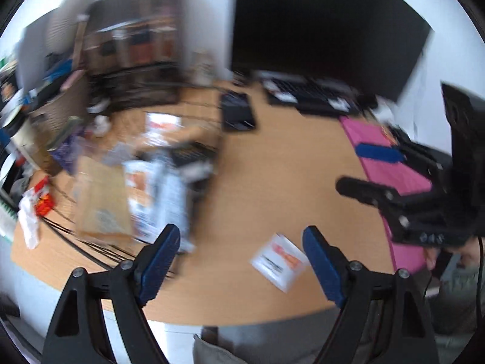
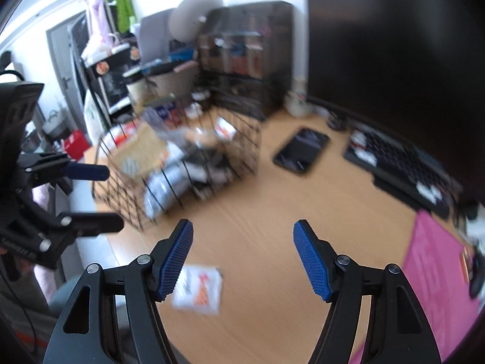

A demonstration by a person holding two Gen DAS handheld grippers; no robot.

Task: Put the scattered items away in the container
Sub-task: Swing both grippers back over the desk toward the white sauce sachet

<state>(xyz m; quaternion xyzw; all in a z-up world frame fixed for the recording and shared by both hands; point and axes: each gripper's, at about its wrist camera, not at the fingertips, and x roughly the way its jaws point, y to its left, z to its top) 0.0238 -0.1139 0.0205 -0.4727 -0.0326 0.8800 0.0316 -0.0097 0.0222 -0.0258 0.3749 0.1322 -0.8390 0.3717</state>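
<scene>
A white packet with orange print (image 1: 278, 261) lies on the wooden desk near its front edge; it also shows in the right wrist view (image 2: 198, 291). A black wire basket (image 2: 182, 163) holds a brown envelope, packets and papers; in the left wrist view it is blurred (image 1: 169, 151). My left gripper (image 1: 241, 261) is open and empty above the desk, the packet just right of its middle. My right gripper (image 2: 242, 257) is open and empty, the packet beside its left finger. Each gripper shows in the other's view, open (image 1: 357, 166) (image 2: 100, 200).
A black phone (image 2: 301, 151) lies behind the packet, a black keyboard (image 2: 403, 166) to its right below a dark monitor (image 2: 394, 45). A pink mat (image 2: 436, 276) covers the desk's right side. Shelves and clutter stand behind the basket.
</scene>
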